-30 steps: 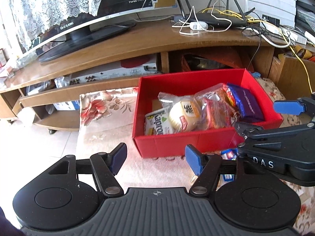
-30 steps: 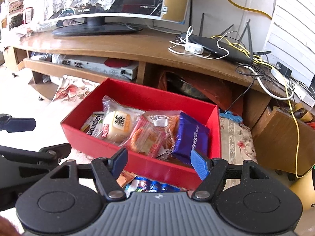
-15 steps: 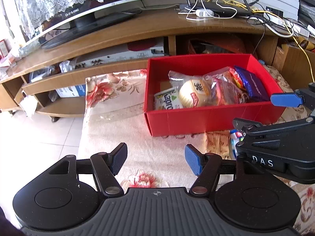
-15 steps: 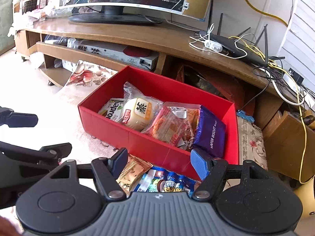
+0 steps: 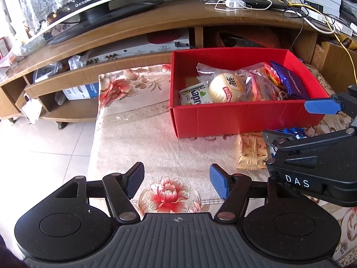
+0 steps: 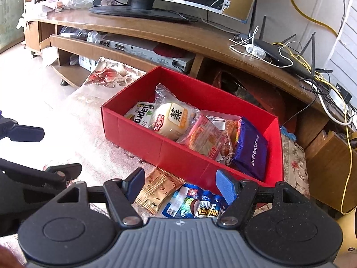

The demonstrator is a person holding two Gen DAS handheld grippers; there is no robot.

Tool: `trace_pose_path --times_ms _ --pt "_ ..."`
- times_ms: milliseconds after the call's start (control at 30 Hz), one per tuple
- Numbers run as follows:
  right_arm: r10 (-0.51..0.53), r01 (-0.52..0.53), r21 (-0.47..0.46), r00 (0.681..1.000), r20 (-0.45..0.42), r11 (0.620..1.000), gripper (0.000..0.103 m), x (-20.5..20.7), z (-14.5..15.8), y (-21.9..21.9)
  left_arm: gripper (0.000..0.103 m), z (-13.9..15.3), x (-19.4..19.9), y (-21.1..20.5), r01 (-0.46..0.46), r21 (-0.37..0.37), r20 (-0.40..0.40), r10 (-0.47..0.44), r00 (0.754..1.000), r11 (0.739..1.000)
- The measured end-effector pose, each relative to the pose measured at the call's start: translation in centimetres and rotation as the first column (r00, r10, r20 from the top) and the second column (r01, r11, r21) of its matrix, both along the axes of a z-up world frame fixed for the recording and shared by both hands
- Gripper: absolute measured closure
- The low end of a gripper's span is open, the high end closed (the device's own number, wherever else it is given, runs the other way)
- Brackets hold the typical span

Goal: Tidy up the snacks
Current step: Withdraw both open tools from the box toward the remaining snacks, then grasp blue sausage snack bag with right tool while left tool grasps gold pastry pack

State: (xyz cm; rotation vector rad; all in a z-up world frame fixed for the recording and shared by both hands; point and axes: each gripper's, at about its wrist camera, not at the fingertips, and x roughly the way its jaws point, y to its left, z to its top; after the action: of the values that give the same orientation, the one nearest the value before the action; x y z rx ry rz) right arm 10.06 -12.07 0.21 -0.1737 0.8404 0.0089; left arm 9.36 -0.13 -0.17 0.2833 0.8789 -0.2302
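A red box (image 5: 245,118) (image 6: 138,131) stands on a floral cloth and holds several snacks: a round bun in clear wrap (image 5: 225,87) (image 6: 171,118), a green-and-white packet (image 5: 194,95), orange packs (image 6: 205,136) and a purple wafer pack (image 6: 252,149). In front of the box lie a gold packet (image 5: 252,151) (image 6: 156,187) and a blue packet (image 6: 196,203). My left gripper (image 5: 177,178) hovers open over bare cloth, left of the gold packet. My right gripper (image 6: 180,182) is open above the two loose packets, nothing between its pads.
A wooden TV stand (image 5: 156,20) with a monitor (image 6: 142,2), a router and tangled cables (image 6: 290,58) runs behind the box. A silver player (image 5: 138,51) sits on its shelf. Pale tiled floor (image 5: 44,145) lies left of the cloth.
Both grippers have drawn back from the red box, so the box looks farther off. The gold and blue packets in front of it have come into fuller view. Both jaws keep their width.
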Motion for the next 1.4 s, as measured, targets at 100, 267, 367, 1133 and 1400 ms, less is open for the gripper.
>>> trace_pose_path --times_ms 100,267,367,1133,1400 --pt "0.006 -0.006 -0.005 1.000 -0.005 1.000 0.035 0.0 -0.2 0.2 0.031 -0.2 0.0 0.2 0.001 0.003 -0.006 -0.001 1.000 1.000" --pt "0.017 -0.017 -0.014 1.000 -0.020 1.000 0.035 0.0 -0.7 0.7 0.031 -0.7 0.1 0.4 0.003 0.009 -0.025 -0.002 1.000 1.000" --pt "0.023 -0.023 -0.018 0.999 -0.032 1.000 0.035 0.0 -1.1 1.0 0.028 -1.2 0.3 0.9 -0.006 -0.002 -0.053 0.006 0.999 1.000" --pt "-0.059 0.073 0.139 0.992 -0.108 0.988 0.034 1.3 -0.9 -4.0 0.019 -2.8 3.2 1.8 -0.101 -0.160 -0.229 0.063 0.971 0.982" --pt "-0.185 0.205 0.158 0.974 -0.132 0.966 0.034 1.2 -1.3 -9.3 0.019 -2.5 3.5 -4.4 0.000 -0.173 -0.215 -0.037 0.976 0.985"
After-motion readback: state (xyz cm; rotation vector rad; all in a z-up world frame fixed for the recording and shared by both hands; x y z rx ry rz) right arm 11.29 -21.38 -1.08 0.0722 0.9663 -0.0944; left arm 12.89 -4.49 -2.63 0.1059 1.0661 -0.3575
